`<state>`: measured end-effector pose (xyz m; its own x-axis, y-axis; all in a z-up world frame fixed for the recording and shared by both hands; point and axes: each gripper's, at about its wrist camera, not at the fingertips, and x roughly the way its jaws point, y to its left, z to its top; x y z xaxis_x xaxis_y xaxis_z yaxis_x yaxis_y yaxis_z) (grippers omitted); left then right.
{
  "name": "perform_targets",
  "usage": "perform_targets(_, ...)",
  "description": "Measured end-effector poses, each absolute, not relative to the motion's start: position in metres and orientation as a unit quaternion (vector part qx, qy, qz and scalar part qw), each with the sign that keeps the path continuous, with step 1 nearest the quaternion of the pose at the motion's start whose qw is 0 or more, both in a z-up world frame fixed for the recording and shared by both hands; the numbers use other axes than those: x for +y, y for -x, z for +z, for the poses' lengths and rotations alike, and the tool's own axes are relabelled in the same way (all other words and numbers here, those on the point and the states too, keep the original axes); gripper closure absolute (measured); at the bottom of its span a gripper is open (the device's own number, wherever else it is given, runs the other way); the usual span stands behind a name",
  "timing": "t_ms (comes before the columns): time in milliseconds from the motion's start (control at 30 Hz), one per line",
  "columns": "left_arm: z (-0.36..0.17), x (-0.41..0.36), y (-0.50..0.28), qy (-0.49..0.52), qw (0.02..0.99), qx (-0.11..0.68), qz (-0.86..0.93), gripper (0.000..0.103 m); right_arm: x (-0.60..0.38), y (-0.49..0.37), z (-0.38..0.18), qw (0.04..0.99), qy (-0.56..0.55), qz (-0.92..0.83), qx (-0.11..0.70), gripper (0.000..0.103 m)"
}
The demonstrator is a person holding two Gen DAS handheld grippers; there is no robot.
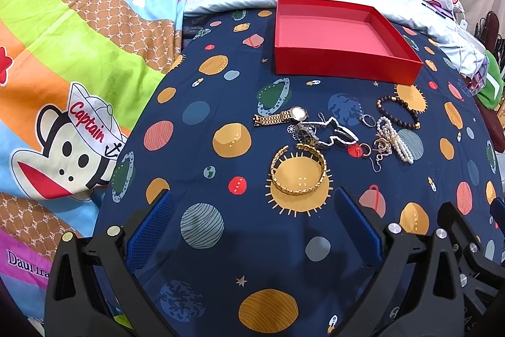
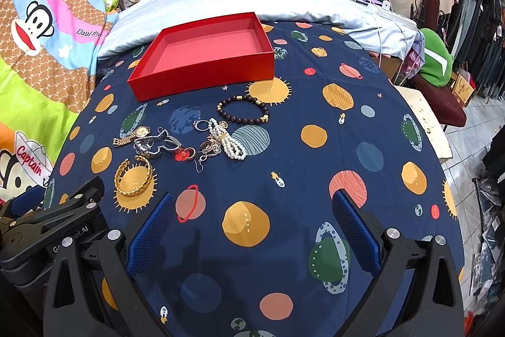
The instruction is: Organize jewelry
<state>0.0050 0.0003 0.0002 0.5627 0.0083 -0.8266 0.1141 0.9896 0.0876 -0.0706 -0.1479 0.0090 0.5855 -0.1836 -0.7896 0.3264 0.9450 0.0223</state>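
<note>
Grippers spread wide over the planet-print sheet, gripping nothing.

Left gripper's blue pads frame bare cloth; the gold bangle lies just beyond at 1 o'clock, nothing between. Past it sits the jewelry tangle: gold watch, silver watch, pearl bracelet, dark bead bracelet. At 12 o'clock, well apart, stands the red box, holding nothing. The right gripper hovers level over the sheet, jewelry at 11 o'clock, bangle nearest its left pad, box farther along that line. The cartoon monkey quilt lies at 9 o'clock.
</note>
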Motion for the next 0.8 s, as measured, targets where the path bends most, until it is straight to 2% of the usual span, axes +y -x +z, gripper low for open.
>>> perform_targets(800,-0.014,0.006,-0.006,-0.058,0.870,0.488,-0.040,0.005,-0.148,0.067,0.005,0.885,-0.074,-0.141,0.437,0.005)
